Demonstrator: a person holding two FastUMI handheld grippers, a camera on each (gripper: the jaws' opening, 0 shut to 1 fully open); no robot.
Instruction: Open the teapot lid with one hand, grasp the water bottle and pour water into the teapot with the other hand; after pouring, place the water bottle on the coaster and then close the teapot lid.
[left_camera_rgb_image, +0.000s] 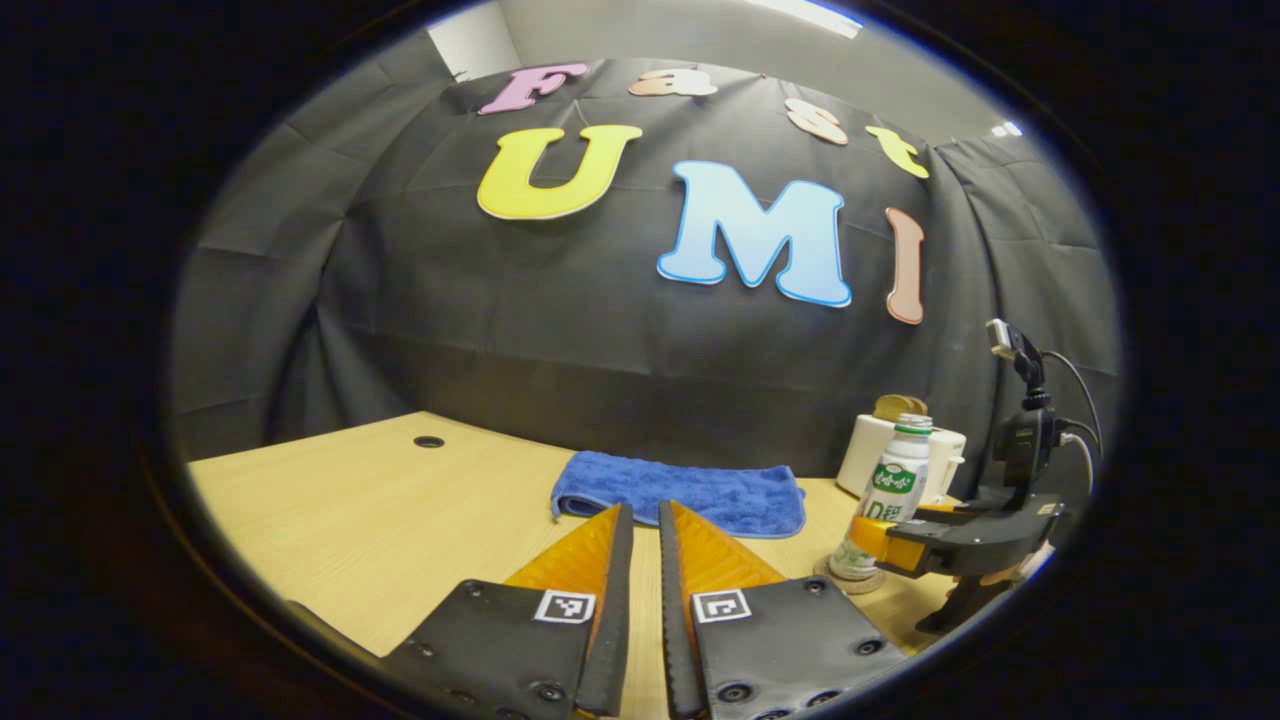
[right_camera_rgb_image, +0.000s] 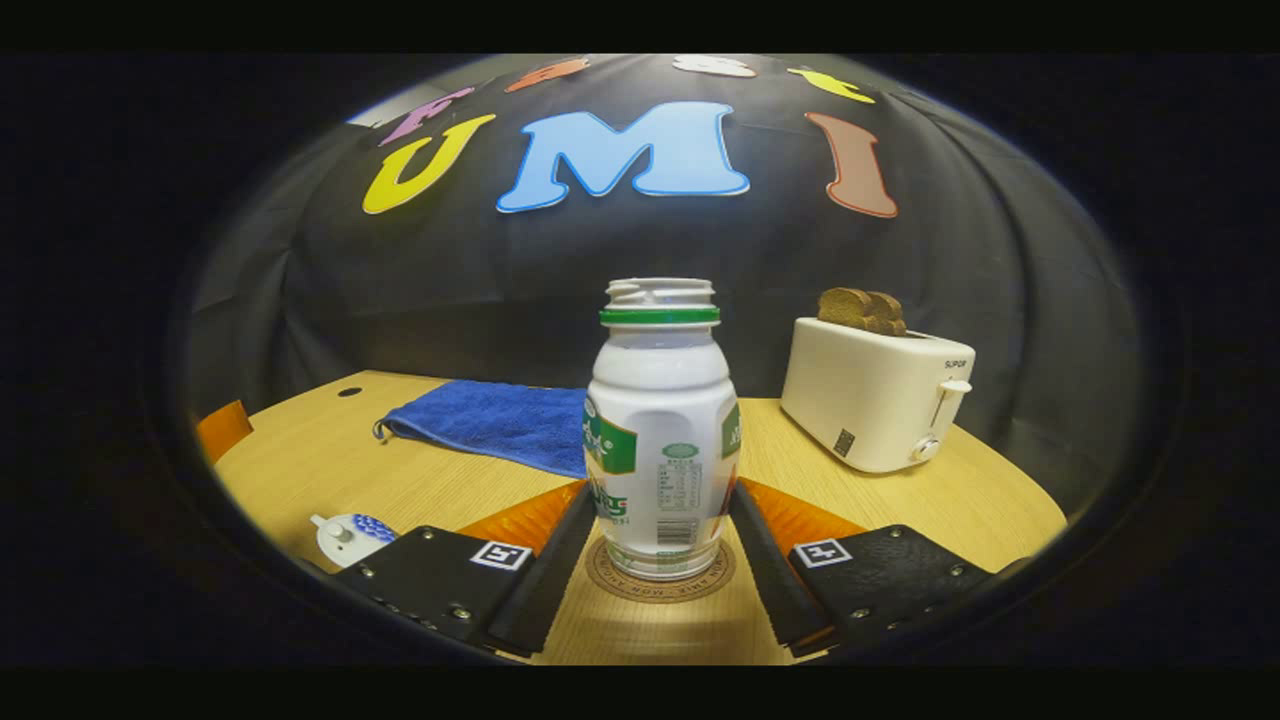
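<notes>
Standing on round coaster (right_camera_rgb_image: 660, 585) — smooth plastic water bottle (right_camera_rgb_image: 660, 430).

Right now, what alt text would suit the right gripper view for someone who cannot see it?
An uncapped water bottle stands on a round coaster between the right gripper's fingers. Behind on the wooden table: a blue towel and a toaster.

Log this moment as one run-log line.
bottle: upright on coaster, uncapped | right gripper: fingers flank bottle, contact unclear | left gripper: nearly shut, holds nothing | teapot lid: on, near table edge
</notes>
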